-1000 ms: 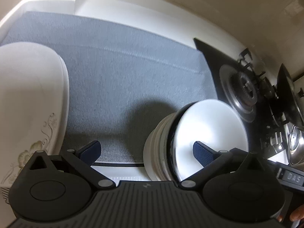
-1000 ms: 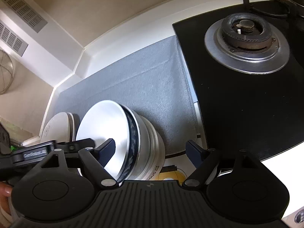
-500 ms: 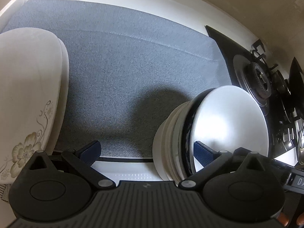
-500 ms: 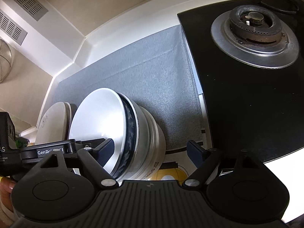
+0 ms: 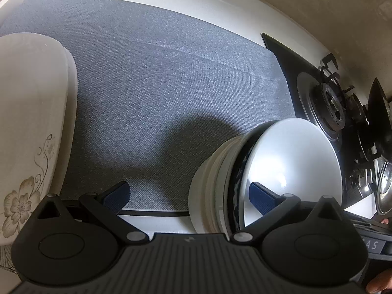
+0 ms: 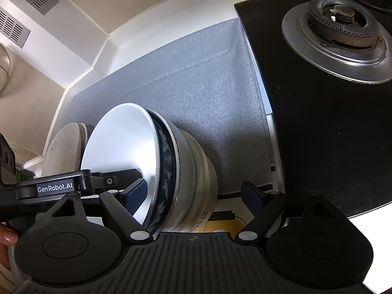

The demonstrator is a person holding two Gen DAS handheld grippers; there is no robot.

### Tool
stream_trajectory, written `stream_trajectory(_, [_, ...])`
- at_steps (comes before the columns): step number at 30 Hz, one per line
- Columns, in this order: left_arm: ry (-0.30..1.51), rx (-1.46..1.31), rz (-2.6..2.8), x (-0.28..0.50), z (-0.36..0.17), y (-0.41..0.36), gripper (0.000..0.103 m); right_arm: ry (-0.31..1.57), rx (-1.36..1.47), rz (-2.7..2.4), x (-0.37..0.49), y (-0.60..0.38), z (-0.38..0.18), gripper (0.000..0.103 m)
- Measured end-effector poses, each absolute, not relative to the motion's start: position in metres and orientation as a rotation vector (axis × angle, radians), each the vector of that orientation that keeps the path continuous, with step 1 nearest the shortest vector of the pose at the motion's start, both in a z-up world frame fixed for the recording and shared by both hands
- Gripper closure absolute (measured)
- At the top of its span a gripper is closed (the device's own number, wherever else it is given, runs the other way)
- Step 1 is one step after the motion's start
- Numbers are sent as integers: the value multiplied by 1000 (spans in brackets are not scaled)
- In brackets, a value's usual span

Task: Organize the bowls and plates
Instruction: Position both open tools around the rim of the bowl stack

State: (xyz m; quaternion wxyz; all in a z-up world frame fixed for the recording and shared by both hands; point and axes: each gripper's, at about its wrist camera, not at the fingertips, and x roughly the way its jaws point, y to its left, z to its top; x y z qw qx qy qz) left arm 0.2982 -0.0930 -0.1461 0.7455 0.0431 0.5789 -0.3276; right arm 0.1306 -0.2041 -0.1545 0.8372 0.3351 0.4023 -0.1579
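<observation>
Grey mat (image 5: 171, 85) covers the bench; hob (image 6: 338, 112) beside it. Bowl stack (image 6: 171, 171) sits at the mat's near edge, plate pile (image 5: 29, 127) well apart on the far side. Right gripper (image 6: 194, 194) straddles the stack's side, jaws wide, holding nothing. Left gripper (image 5: 188, 196) also wide and empty; one finger lies across the top bowl's mouth. I'd say right is nearer and better lined up.
</observation>
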Motion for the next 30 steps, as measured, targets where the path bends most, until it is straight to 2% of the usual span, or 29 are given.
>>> stream_trajectory(30, [1295,68,-751,302,-147,-104,0,892,733,-326,137,-205,-162,18])
